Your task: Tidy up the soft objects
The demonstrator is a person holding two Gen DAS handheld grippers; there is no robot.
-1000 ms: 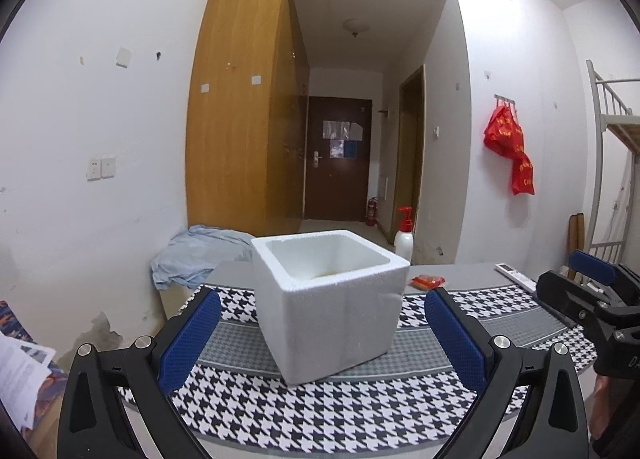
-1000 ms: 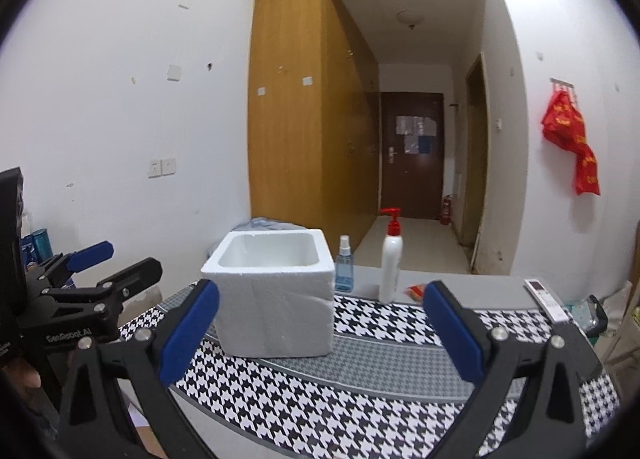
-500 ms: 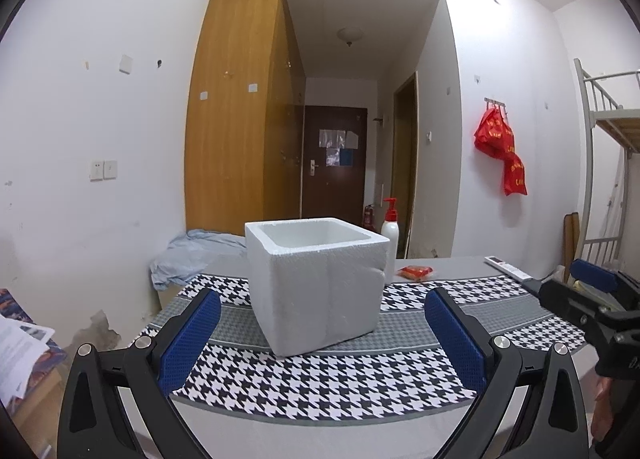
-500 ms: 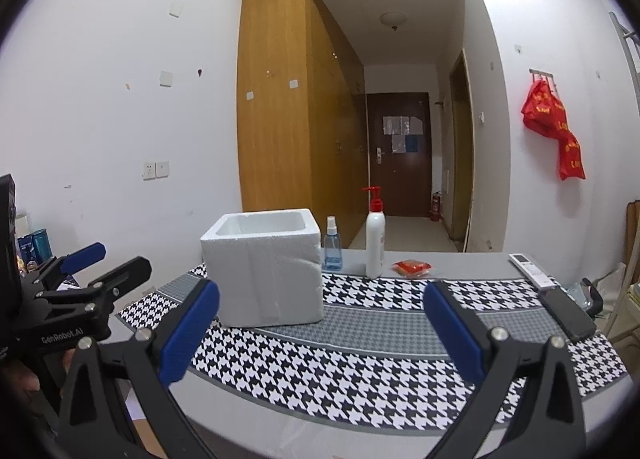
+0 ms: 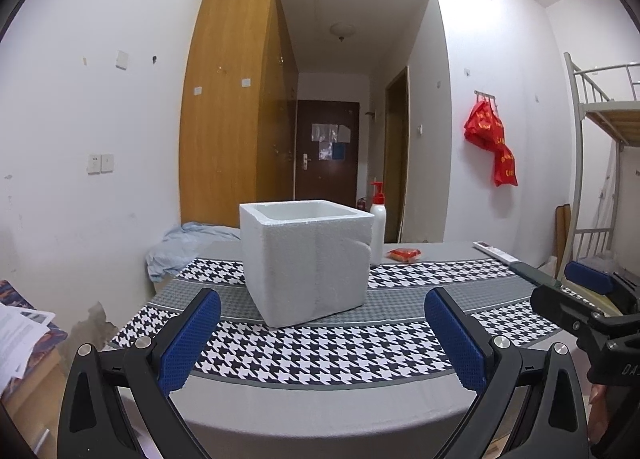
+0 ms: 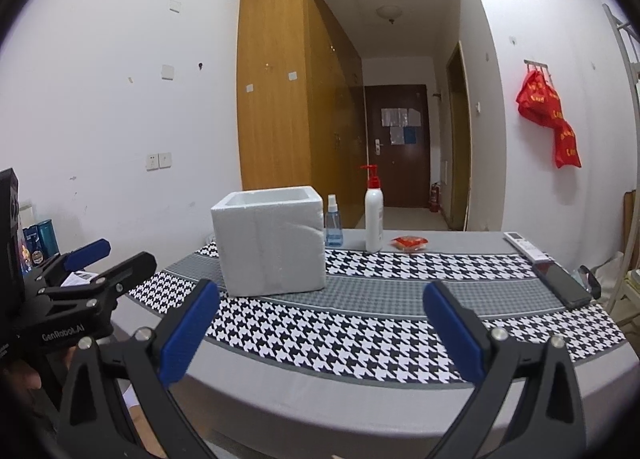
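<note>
Both tongs (image 5: 322, 333) gape empty before the foam box (image 5: 306, 261).

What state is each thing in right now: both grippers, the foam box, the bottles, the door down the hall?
Left gripper: open, empty, short of the table.
Right gripper: open, empty.
Foam box: upright, lidless; contents hidden.
Pump bottle: upright, capped.
Spray bottle: upright, beside the box.
Red packet: lying flat.
Hall door: shut.
</note>
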